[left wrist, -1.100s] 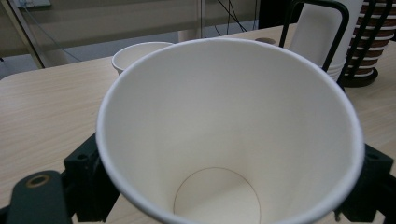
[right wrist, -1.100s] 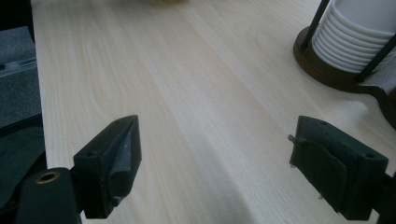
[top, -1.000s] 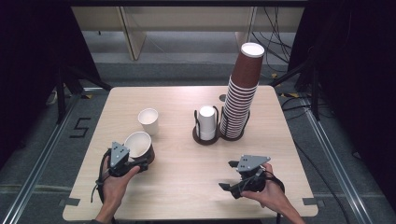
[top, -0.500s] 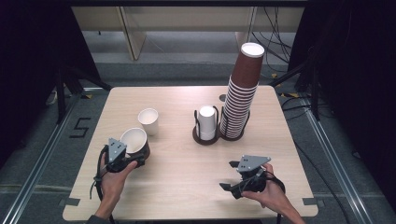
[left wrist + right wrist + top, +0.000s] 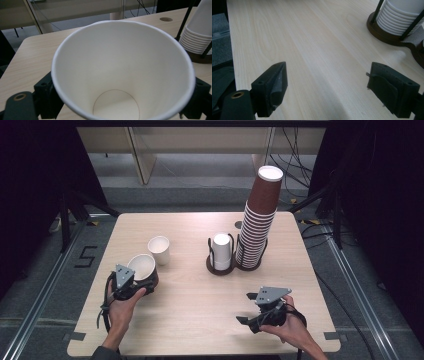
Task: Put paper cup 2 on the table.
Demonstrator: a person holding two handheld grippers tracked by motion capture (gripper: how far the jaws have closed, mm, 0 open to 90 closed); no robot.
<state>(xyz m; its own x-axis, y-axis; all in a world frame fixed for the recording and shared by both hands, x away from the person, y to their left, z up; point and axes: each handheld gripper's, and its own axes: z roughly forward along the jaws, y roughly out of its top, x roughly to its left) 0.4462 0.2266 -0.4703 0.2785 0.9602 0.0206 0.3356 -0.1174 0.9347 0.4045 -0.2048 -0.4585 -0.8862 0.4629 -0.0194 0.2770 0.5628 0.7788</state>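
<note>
Paper-cup handling at a wooden surface [image 5: 200,300]. The left claw [image 5: 141,281] grips a single paper cup [image 5: 142,268], brown outside and white inside, its jaws pressed on opposite sides of the wall below the rim. In the left gripper view the cup [image 5: 122,67] is tipped so that its mouth faces the camera. It is held near the surface's left front, just beside a second, upright paper cup [image 5: 159,249] that stands apart from it; whether the held cup's base touches the surface cannot be told from above.

The right claw [image 5: 246,320] rests low near the right front, jaws wide apart with nothing between them; the right gripper view shows bare wood between the pads [image 5: 277,85].

At centre stands a wire cup holder [image 5: 220,265] with a short stack of inverted cups [image 5: 221,249], and beside it a tall, leaning stack of brown cups [image 5: 257,222].

To place the held cup well, bring it upright first, lower it until the base sits flat and clear of its neighbour, and keep the squeeze light, since a thin paper wall is likely to buckle; release only once it stands.
</note>
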